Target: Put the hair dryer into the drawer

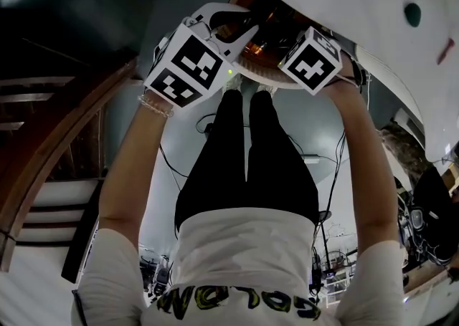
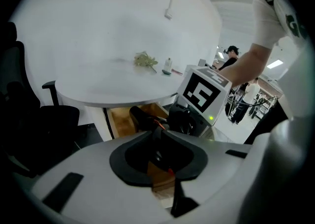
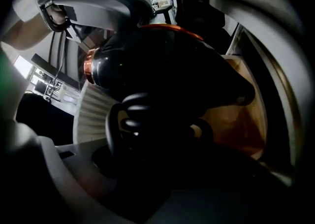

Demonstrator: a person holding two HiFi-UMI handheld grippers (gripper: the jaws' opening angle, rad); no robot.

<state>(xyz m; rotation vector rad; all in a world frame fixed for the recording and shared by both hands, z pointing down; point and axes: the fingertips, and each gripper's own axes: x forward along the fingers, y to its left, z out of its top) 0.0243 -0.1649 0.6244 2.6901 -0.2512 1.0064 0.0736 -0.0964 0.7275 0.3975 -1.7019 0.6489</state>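
Note:
The black hair dryer (image 3: pixel 162 70), with an orange ring (image 3: pixel 88 65) and a coiled cord (image 3: pixel 135 114), fills the right gripper view. My right gripper (image 3: pixel 162 134) is shut on it. Its dark nozzle (image 2: pixel 143 117) hangs over the open wooden drawer (image 2: pixel 120 122) under the white round table (image 2: pixel 98 80). My left gripper (image 2: pixel 160 164) sits just beside it, its jaws nearly together on a thin black strand that looks like the dryer's cord. In the head view both grippers are above the drawer (image 1: pixel 258 52), the left gripper (image 1: pixel 226 27) on the left. The right gripper's fingertips are hidden behind its marker cube (image 1: pixel 310 59).
A black office chair (image 2: pixel 29 119) stands left of the drawer. A green sprig (image 2: pixel 145 60) and a small bottle (image 2: pixel 168 65) lie on the table. People stand far behind (image 2: pixel 231 55). Cables (image 1: pixel 208 127) run over the floor by my feet. Wooden steps (image 1: pixel 57 138) are at the left.

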